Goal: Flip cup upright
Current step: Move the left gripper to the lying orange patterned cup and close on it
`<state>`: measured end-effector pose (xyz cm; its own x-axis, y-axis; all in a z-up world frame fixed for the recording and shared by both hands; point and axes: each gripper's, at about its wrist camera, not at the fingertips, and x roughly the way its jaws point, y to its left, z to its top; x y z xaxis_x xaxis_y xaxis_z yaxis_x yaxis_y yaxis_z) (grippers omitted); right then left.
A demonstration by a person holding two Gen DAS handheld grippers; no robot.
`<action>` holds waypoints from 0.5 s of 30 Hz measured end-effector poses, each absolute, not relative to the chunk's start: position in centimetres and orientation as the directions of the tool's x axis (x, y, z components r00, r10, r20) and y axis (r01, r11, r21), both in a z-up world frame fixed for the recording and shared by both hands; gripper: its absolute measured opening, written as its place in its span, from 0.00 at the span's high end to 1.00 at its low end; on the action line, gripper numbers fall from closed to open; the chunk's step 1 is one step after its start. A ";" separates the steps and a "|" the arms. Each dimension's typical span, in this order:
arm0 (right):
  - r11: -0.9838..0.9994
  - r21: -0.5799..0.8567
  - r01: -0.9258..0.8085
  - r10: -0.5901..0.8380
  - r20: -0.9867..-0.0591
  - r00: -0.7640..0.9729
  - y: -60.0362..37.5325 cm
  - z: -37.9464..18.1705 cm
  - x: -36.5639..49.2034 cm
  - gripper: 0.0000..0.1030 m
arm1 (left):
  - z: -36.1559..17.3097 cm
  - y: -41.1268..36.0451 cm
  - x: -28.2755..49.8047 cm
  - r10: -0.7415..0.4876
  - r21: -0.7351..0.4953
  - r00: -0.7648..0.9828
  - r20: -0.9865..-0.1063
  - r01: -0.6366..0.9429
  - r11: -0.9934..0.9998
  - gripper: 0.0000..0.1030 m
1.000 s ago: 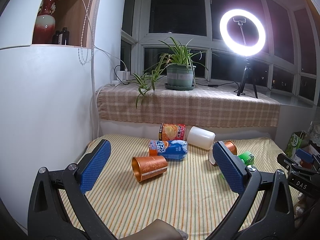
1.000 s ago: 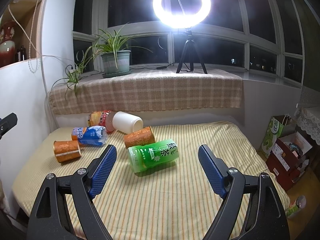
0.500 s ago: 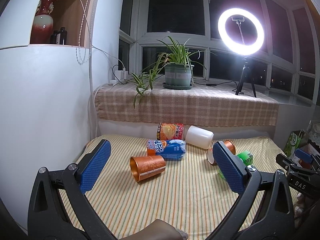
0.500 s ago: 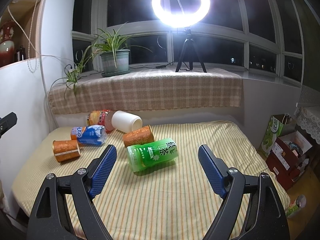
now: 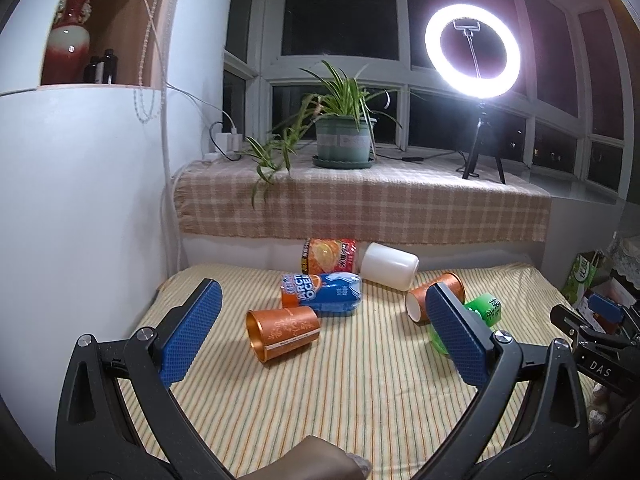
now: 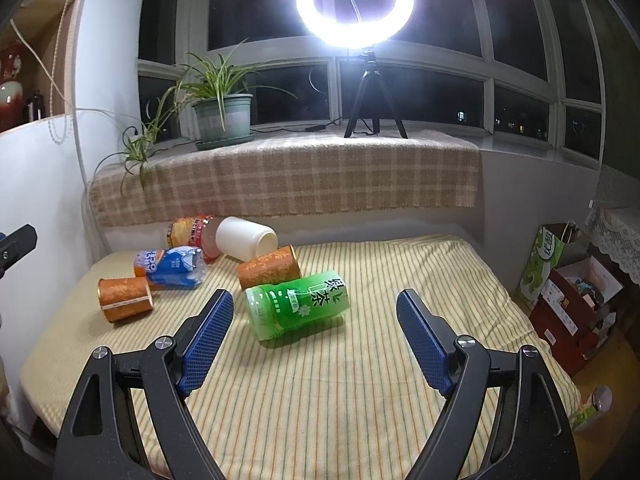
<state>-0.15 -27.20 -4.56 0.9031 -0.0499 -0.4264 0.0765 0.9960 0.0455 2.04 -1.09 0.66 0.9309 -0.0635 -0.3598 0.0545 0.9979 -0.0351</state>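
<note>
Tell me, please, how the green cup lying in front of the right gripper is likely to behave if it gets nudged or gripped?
The green cup lies on its side on the striped cloth, so a nudge would probably roll it. It looks like thin translucent plastic, so likely light and possibly squashy under a firm pinch. Its glossy wall may slip. The right gripper stands open, not touching it.

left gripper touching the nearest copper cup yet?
Apart. In the left wrist view the left gripper is open, its fingers short of the copper cup, with striped cloth visible between them. The cup lies on its side.
</note>
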 end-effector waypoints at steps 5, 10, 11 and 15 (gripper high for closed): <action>0.995 0.043 0.090 -0.063 -0.435 0.898 -27.7 -4.8 0.0 0.19 | -0.2 -1.7 4.2 -0.142 -0.035 0.901 -0.410 0.140 0.990 0.00; 0.993 0.045 0.111 -0.079 -0.447 0.891 -28.5 -5.3 0.1 0.19 | -1.2 -3.6 7.3 -0.267 -0.026 0.834 -0.484 0.291 0.956 0.00; 0.992 0.045 0.114 -0.082 -0.449 0.890 -28.7 -5.4 0.1 0.19 | -1.3 -4.1 7.9 -0.288 -0.027 0.818 -0.497 0.318 0.948 0.00; 0.989 0.054 0.136 -0.096 -0.460 0.883 -29.6 -5.9 0.2 0.19 | -2.0 -6.1 10.1 -0.350 -0.006 0.768 -0.536 0.411 0.912 0.00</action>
